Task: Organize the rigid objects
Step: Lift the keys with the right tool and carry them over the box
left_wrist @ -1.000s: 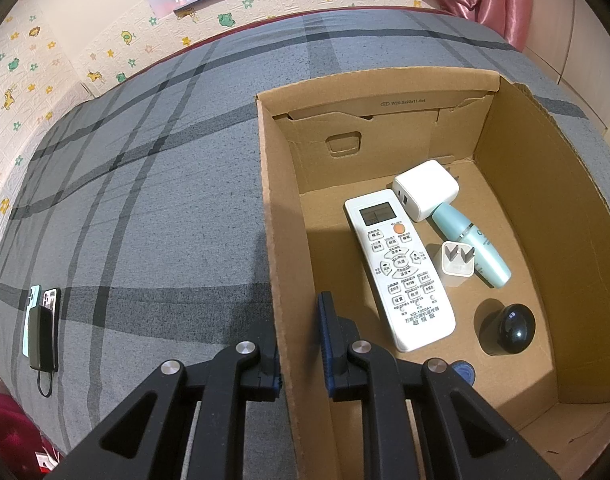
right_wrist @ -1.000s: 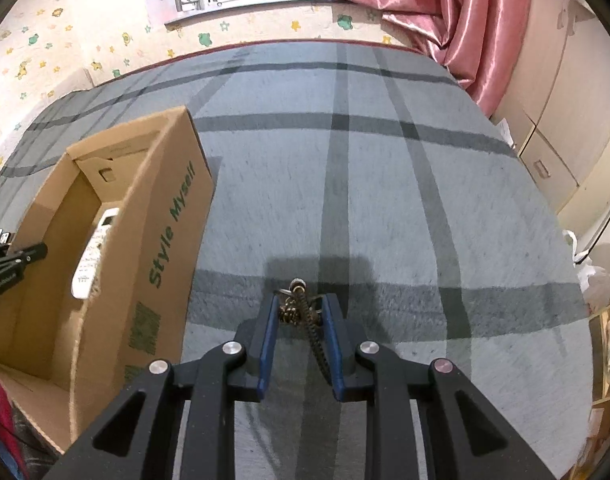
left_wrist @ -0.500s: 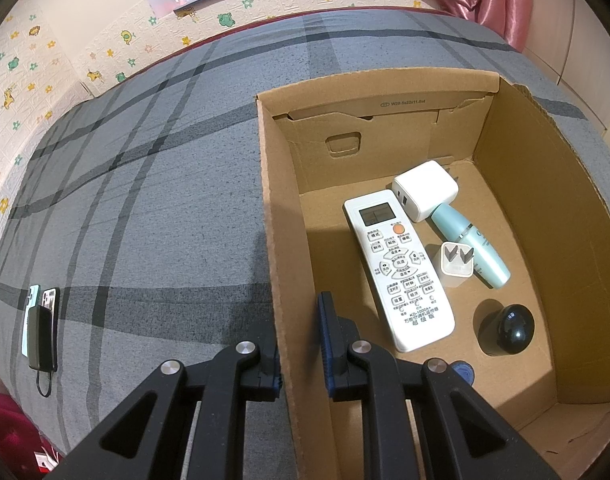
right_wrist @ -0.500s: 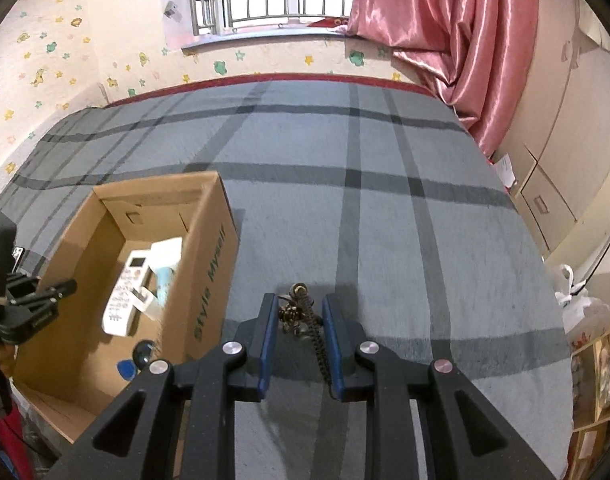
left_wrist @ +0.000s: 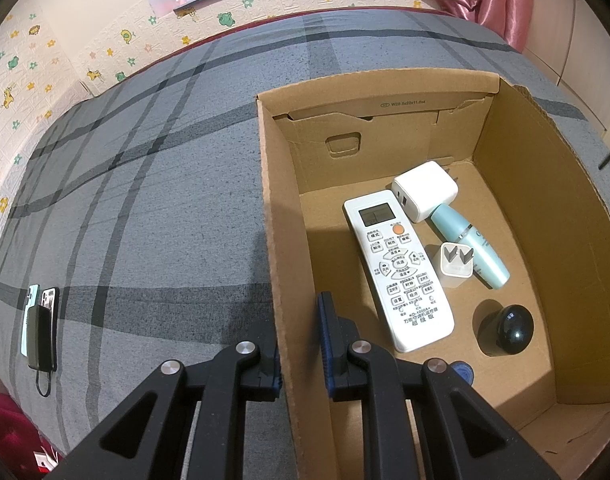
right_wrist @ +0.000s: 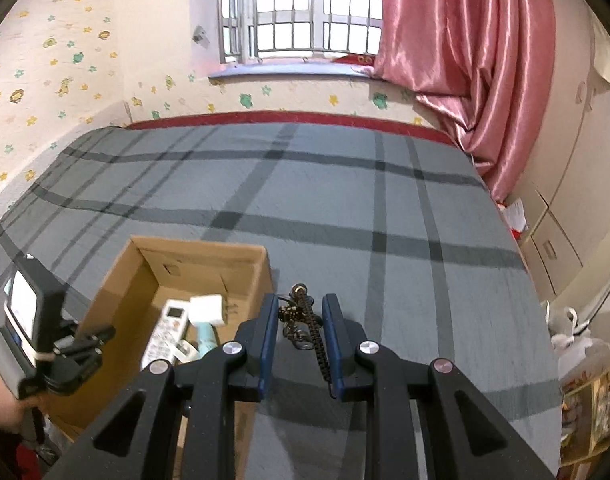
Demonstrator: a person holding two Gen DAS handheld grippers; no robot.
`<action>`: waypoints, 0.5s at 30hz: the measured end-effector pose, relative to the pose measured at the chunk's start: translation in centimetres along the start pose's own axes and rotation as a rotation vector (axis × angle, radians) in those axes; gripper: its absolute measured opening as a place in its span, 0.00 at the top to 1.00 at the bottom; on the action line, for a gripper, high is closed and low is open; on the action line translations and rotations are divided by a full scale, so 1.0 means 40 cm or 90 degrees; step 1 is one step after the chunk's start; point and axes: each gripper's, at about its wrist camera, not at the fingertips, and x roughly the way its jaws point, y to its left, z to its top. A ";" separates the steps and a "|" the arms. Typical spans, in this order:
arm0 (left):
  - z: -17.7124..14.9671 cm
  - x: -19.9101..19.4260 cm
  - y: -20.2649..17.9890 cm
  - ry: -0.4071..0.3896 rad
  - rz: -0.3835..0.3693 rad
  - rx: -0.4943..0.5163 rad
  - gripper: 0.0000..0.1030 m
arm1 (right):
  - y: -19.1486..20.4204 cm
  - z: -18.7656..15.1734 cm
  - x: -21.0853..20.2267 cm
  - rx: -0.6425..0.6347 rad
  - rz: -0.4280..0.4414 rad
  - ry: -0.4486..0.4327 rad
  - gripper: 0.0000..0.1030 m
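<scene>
Left gripper [left_wrist: 301,344] clamped on cardboard box [left_wrist: 283,264] left wall, jaws narrow. Inside box: remote [left_wrist: 397,268], white charger [left_wrist: 425,190], teal bottle [left_wrist: 469,246]. Right of box, above bed [right_wrist: 345,216]: right gripper [right_wrist: 297,340], jaws narrow, holding dark keychain [right_wrist: 301,320].

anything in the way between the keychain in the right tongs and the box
Nothing visible blocks it. The right tongs hold the keychain above the bed, beside the open-topped box; only its near wall lies between.

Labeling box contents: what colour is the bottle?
Light teal bottle with a silver band; left wrist view shows it best.
</scene>
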 end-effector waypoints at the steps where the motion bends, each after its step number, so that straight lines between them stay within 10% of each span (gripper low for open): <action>1: 0.000 0.000 0.000 0.000 0.000 0.000 0.85 | 0.009 0.008 -0.002 -0.003 0.004 -0.004 0.78; 15: 0.001 -0.002 -0.002 0.001 -0.002 -0.001 0.85 | 0.163 0.057 0.019 -0.053 0.064 -0.012 0.78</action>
